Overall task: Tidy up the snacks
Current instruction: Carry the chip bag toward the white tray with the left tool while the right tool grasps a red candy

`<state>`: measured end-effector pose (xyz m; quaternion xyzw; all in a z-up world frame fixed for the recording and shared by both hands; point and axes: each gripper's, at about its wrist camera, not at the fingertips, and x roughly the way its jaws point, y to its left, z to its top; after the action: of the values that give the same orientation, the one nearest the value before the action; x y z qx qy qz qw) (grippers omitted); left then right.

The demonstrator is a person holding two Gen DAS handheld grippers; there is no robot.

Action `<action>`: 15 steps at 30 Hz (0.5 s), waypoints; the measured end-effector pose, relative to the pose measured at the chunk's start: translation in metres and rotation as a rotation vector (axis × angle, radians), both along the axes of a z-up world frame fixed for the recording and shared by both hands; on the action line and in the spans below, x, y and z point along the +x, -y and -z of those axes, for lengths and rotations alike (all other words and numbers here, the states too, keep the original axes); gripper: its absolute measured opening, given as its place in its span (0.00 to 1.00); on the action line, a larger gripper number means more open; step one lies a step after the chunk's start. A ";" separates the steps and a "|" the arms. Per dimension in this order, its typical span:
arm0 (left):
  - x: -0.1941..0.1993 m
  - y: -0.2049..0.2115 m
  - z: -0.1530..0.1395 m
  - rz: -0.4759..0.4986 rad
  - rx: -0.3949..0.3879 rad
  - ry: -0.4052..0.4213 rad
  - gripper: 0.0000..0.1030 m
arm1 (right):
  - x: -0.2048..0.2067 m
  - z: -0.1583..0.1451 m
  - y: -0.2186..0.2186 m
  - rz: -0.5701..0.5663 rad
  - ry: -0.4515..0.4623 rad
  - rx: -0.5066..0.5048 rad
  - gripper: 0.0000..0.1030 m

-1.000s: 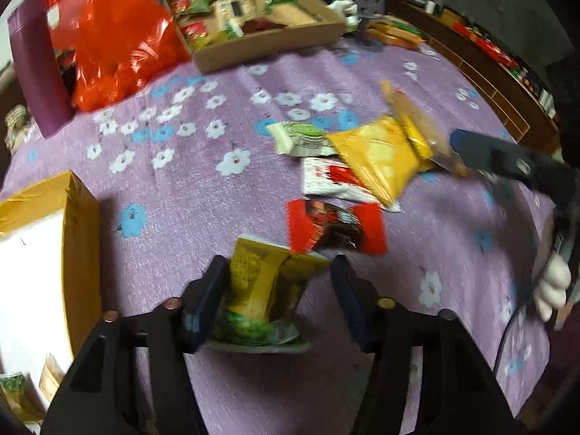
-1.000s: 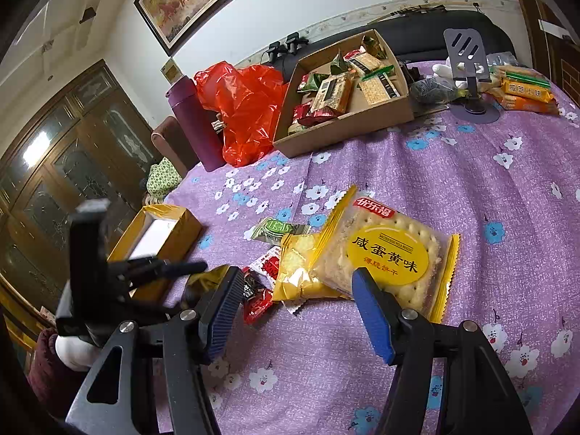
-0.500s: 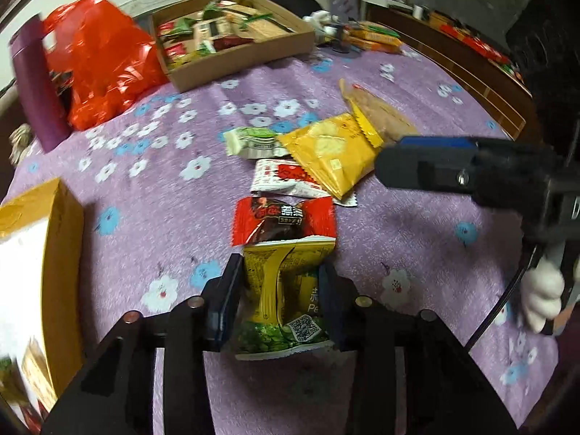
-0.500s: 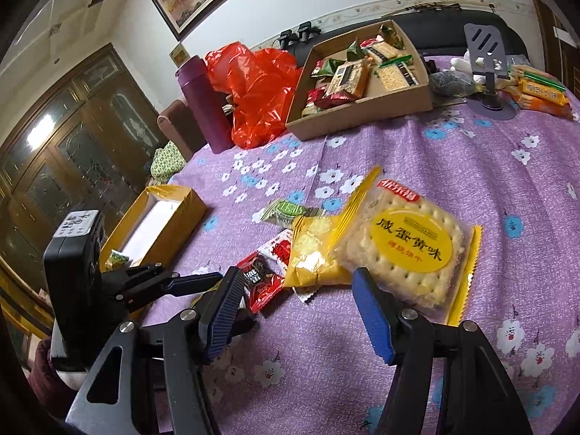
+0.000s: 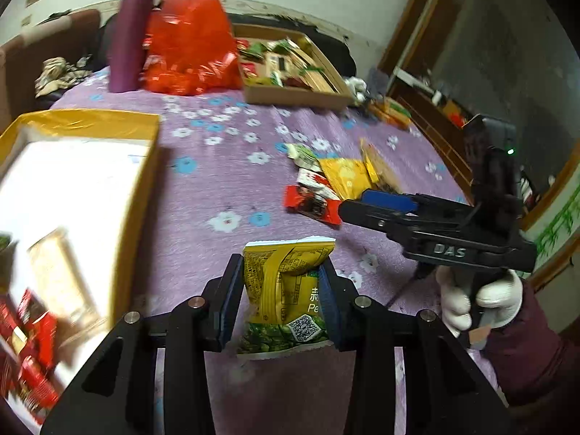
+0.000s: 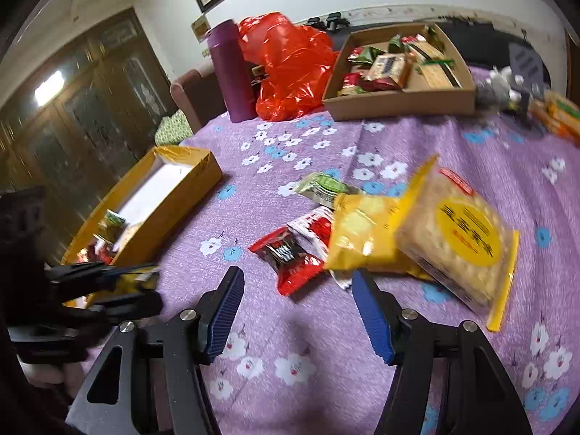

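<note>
My left gripper [image 5: 281, 264] is shut on a yellow and green snack packet [image 5: 282, 290], held upright above the purple flowered cloth. The yellow box [image 5: 141, 181] with a few snacks inside lies just to its left. My right gripper [image 6: 296, 275] is open, nothing between its fingers, low over the cloth just in front of a red candy packet [image 6: 290, 257]. Behind that packet lie a red-white packet [image 6: 315, 223], a yellow packet [image 6: 362, 228], a green packet [image 6: 322, 186] and a large cracker pack [image 6: 460, 235]. The left gripper with its packet [image 6: 137, 275] shows at the left of the right wrist view.
A cardboard tray [image 6: 398, 103] with several snacks stands at the back. A red plastic bag [image 6: 290, 69] and a purple bottle [image 6: 232, 72] stand to its left. Snack bars [image 6: 558, 116] lie far right. A white-gloved hand [image 5: 478, 301] holds the right gripper.
My left gripper shut on the yellow and green packet, lifted it and swung left toward the yellow box. My right gripper, still open, moved closer to the red candy packet.
</note>
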<state>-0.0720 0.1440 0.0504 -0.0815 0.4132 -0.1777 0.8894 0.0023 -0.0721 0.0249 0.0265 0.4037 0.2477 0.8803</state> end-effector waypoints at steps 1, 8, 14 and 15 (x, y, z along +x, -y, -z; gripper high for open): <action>-0.002 -0.005 -0.001 -0.010 -0.006 0.003 0.36 | 0.001 -0.001 -0.006 -0.004 0.008 -0.021 0.62; -0.023 -0.041 -0.009 -0.075 -0.038 0.038 0.36 | 0.024 0.007 -0.046 -0.025 -0.005 -0.123 0.58; -0.037 -0.071 -0.012 -0.134 -0.066 0.063 0.36 | 0.033 0.022 -0.057 0.014 -0.022 -0.206 0.37; -0.039 -0.075 -0.012 -0.141 -0.070 0.065 0.36 | 0.033 0.022 -0.057 0.031 -0.018 -0.225 0.31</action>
<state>-0.1105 0.2188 0.0627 -0.1358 0.3709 -0.1317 0.9092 0.0354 -0.0150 0.0026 -0.0639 0.4363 0.1868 0.8779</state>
